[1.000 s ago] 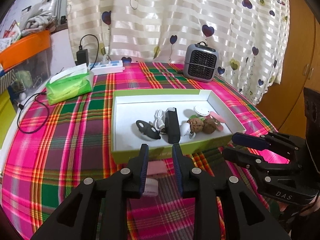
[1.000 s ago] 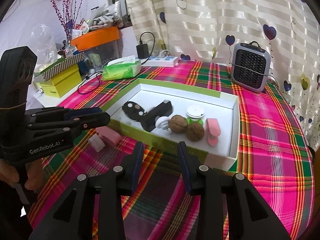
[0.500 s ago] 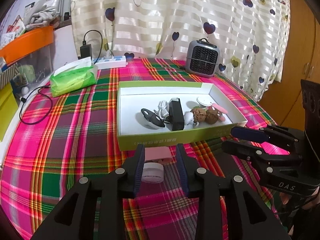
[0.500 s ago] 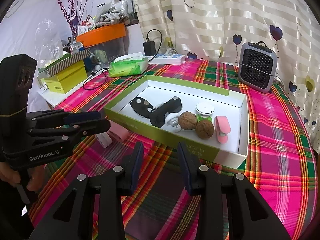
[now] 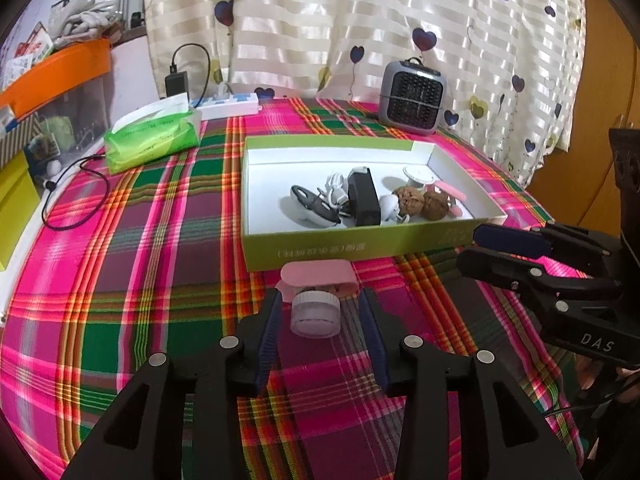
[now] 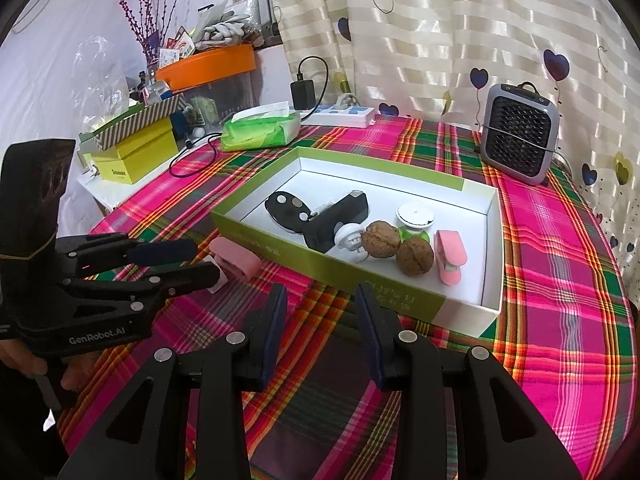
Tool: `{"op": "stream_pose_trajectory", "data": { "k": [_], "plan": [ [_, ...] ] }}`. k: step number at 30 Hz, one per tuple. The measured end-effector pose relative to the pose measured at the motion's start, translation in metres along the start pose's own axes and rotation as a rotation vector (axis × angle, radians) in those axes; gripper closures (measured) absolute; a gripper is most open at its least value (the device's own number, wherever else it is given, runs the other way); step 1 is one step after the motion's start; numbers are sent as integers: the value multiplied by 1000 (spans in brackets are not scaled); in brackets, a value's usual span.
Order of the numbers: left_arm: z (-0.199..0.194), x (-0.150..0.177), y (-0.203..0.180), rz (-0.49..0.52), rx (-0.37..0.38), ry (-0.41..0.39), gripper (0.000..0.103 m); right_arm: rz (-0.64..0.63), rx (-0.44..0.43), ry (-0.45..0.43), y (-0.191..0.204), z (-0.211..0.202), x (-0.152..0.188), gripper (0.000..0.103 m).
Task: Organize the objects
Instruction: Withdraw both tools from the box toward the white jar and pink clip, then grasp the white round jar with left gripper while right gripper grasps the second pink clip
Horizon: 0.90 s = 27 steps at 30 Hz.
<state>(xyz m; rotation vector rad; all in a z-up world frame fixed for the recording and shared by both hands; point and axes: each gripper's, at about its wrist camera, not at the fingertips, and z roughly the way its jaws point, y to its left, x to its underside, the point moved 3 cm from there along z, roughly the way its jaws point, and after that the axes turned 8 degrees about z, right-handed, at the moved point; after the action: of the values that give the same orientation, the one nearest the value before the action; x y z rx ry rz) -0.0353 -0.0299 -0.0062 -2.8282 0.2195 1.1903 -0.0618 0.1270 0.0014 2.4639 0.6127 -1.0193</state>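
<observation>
Plaid tablecloth (image 5: 160, 240), curtained backdrop. Small clear jar (image 5: 315, 314) is laid on its side just before the green box (image 5: 360, 246), lid end toward the pink clip (image 5: 318, 274). It is bracketed, untouched, by the opening left gripper (image 5: 318, 322). Right gripper (image 6: 320, 312) is held spread, empty, farther off.

We are looking at a table under a pink, green and purple plaid cloth (image 5: 152, 248). Lying on it: a shallow green-sided white-lined cardboard box (image 5: 360, 246), a small clear lidded jar (image 5: 315, 314), a flat pink case (image 5: 318, 274), a green tissue pack (image 5: 154, 138), a white power strip (image 5: 230, 104), a grey grilled heater (image 5: 413, 98) and a black looped cable (image 5: 76, 196).
</observation>
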Motion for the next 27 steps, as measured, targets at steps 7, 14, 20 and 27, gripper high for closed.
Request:
{"op": "stream_pose_trajectory", "data": {
  "k": [7,14,20,27],
  "plan": [
    [8,1,1,-7,2,41,65,-5,-5,6,3,2,0,67],
    [16,4,6,-46,37,75,65,-20,-17,24,6,7,1,66],
    [15,6,14,-92,43,68,78,-43,-39,57,12,16,2,67],
    [11,8,25,-131,6,61,78,-154,-104,136,35,39,3,66]
  ]
}}
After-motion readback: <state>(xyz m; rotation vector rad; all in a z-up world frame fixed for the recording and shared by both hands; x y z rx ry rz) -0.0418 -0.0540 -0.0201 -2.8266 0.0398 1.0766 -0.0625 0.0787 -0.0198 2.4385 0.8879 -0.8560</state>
